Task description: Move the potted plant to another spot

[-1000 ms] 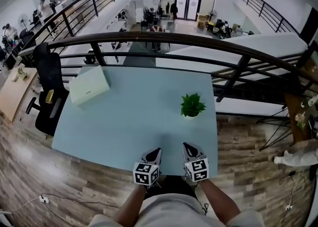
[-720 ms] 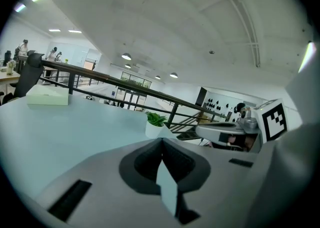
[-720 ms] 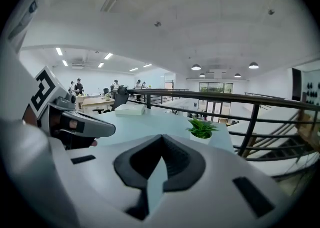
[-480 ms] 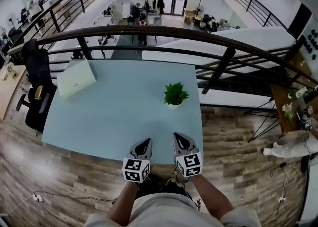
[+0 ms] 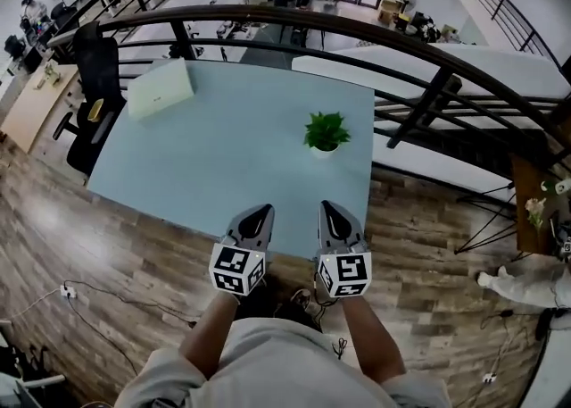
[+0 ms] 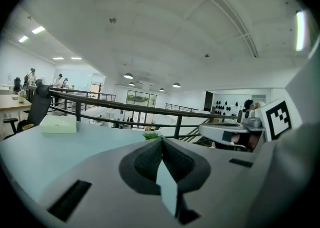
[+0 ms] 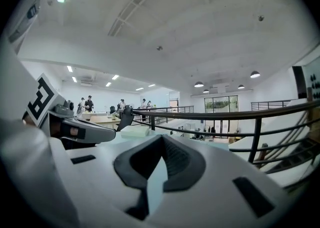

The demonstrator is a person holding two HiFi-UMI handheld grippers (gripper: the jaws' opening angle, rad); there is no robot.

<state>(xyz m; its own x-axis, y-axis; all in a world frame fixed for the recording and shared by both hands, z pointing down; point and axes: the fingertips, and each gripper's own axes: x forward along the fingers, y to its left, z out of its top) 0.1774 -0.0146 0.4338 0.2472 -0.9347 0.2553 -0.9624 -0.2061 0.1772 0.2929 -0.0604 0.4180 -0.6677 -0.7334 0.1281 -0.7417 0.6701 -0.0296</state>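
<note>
Potted plant (image 5: 326,132), a small green leafy tuft in a white pot, stands upright on the pale blue rectangular table (image 5: 214,165) in the head view. It is toward the table's far right corner, apart from everything else. A flat white box (image 5: 161,89) lies at the far left corner. Beyond the table's far edge runs a dark metal railing (image 5: 357,27). A black office chair (image 5: 96,76) sits off the left end on the wood-plank floor (image 5: 116,254). At the near edge the person holds the grey left gripper (image 5: 265,210) and the grey right gripper (image 5: 326,206) side by side. Both point toward the far side, well apart from the plant, each with its jaws drawn together to a point.

In the left gripper view, the left gripper (image 6: 161,139) has its dark ribbed pads meeting at the tip with nothing between them. Green leaves of the potted plant (image 6: 151,135) peek just over that tip, far off on the table (image 6: 55,147). The box (image 6: 58,124) lies at far left, and the right gripper (image 6: 210,129) is alongside at right.

In the right gripper view, the right gripper (image 7: 161,137) is likewise closed and empty. The left gripper (image 7: 107,133) is beside it at left, with the box (image 7: 134,133) and the railing (image 7: 225,114) beyond.
</note>
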